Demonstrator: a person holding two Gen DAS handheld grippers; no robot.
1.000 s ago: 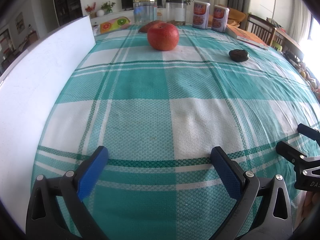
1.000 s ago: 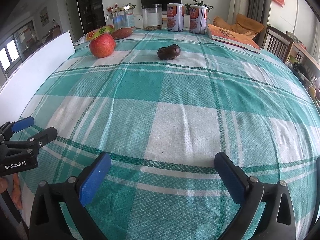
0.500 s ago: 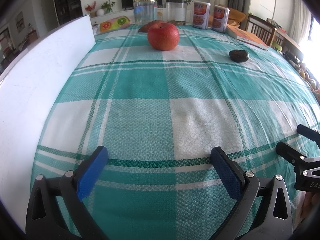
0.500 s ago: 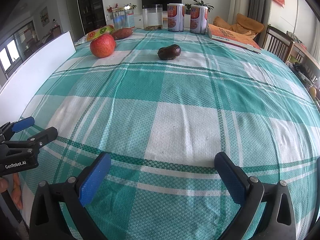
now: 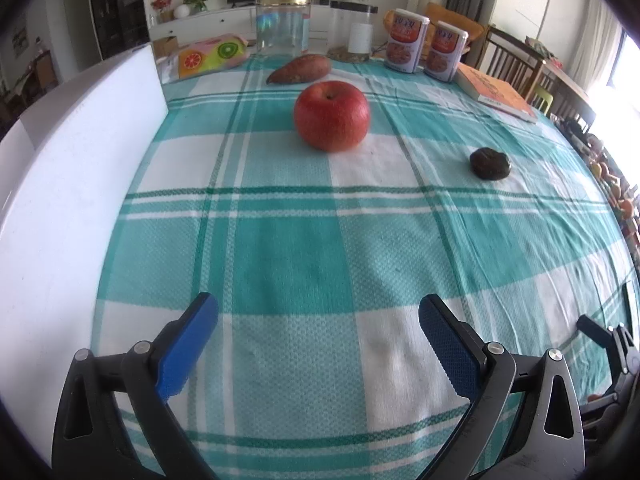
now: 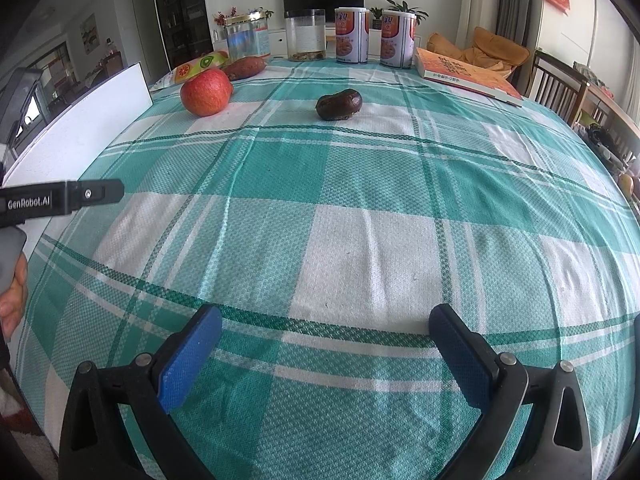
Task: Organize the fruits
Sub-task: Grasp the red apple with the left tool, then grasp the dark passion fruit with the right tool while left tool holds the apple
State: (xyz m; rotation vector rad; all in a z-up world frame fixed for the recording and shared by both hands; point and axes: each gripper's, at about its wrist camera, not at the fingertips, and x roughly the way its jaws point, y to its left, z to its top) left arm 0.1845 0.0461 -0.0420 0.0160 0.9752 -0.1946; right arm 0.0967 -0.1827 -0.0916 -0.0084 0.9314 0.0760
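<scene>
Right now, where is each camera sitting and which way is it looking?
Left wrist view: rides the left gripper, looking across the tablecloth at the apple; its blue fingers and the right gripper's tip at right show.
Right wrist view: rides the right gripper, facing the same way, toward the dark fruit; the left gripper and a hand show at left.
Both see the apple, dark fruit, sweet potato and cans.

Bright daylight, right-side glare, fisheye-warped edges.
</scene>
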